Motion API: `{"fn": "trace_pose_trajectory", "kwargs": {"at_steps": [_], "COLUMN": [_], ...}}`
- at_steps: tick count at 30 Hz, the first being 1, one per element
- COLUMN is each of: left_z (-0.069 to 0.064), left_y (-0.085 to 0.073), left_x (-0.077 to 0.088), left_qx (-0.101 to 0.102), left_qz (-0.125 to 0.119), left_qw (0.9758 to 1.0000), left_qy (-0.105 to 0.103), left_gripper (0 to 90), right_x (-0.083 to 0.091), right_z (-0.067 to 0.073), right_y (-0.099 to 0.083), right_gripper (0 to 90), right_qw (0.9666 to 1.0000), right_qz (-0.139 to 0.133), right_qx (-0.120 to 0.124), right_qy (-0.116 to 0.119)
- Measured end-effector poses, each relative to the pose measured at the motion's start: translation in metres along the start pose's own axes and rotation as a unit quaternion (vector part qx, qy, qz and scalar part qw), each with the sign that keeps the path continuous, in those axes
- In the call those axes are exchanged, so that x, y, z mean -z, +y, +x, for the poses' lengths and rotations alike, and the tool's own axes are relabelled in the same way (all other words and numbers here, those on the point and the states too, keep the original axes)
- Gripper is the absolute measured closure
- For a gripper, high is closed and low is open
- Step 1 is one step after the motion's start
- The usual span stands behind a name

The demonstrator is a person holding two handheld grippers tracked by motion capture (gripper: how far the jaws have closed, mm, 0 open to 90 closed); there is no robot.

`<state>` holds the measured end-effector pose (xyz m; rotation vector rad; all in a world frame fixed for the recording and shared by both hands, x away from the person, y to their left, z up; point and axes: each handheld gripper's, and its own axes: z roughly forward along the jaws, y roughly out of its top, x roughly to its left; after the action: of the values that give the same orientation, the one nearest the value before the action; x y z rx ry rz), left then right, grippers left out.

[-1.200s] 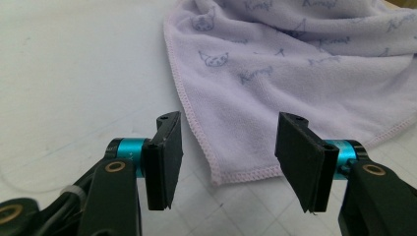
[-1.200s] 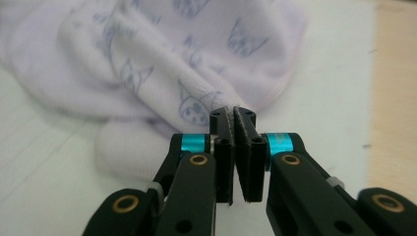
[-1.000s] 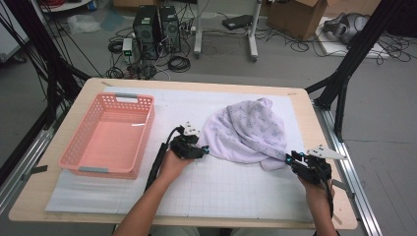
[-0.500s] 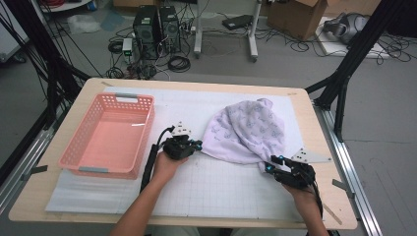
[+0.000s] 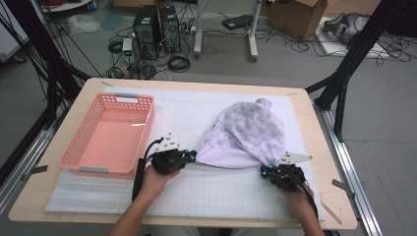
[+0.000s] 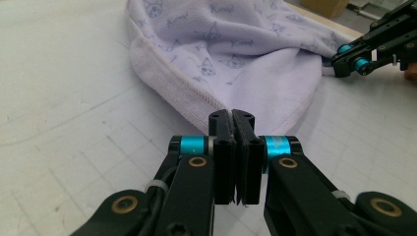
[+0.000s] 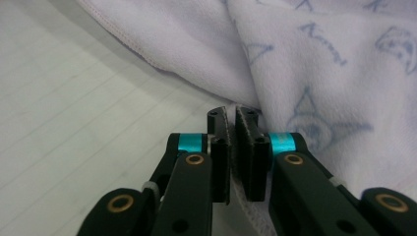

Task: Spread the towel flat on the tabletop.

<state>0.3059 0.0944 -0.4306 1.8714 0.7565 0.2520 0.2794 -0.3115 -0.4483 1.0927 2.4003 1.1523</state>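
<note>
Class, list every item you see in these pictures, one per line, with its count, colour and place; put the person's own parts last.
towel: 1, pale lilac with a small printed pattern, bunched on the right half of the mat
basket: 1, pink plastic, nothing in it, left side of the table
mat: 1, white with a grid, covering the tabletop
table: 1, light wood, centre
computer towers: 2, black, on the floor beyond the table
cardboard box: 1, brown, floor at the far right
left tongs: 1, black with blue parts, shut on the towel's near left corner
right tongs: 1, black with blue parts, shut on the towel's near right corner
forearms: 2, entering from the bottom edge
</note>
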Motion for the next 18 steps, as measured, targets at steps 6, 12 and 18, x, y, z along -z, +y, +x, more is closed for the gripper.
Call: {"fn": "trace_pose_trajectory", "kwargs": {"at_steps": [6, 12, 18], "left_z": [-0.008, -0.026, -0.048], "left_y": [-0.012, -0.023, -0.032], "left_x": [0.024, 0.039, 0.051], "left_qx": [0.001, -0.013, -0.024], "left_qz": [-0.008, -0.009, 0.002], "left_qw": [0.9999, 0.9994, 0.9979], "left_qy": [-0.012, -0.031, -0.061], "left_gripper": [87.0, 86.9, 86.7], "right_x": [0.04, 0.087, 0.109], "right_z": [0.002, 0.011, 0.022], "right_y": [-0.024, -0.051, -0.07], "right_gripper": [86.2, 86.1, 86.1], "right_qw": [0.9996, 0.998, 0.998], "right_qz": [-0.022, -0.054, -0.053], "right_qx": [-0.011, -0.032, -0.03], "right_qy": [0.01, 0.011, 0.015]}}
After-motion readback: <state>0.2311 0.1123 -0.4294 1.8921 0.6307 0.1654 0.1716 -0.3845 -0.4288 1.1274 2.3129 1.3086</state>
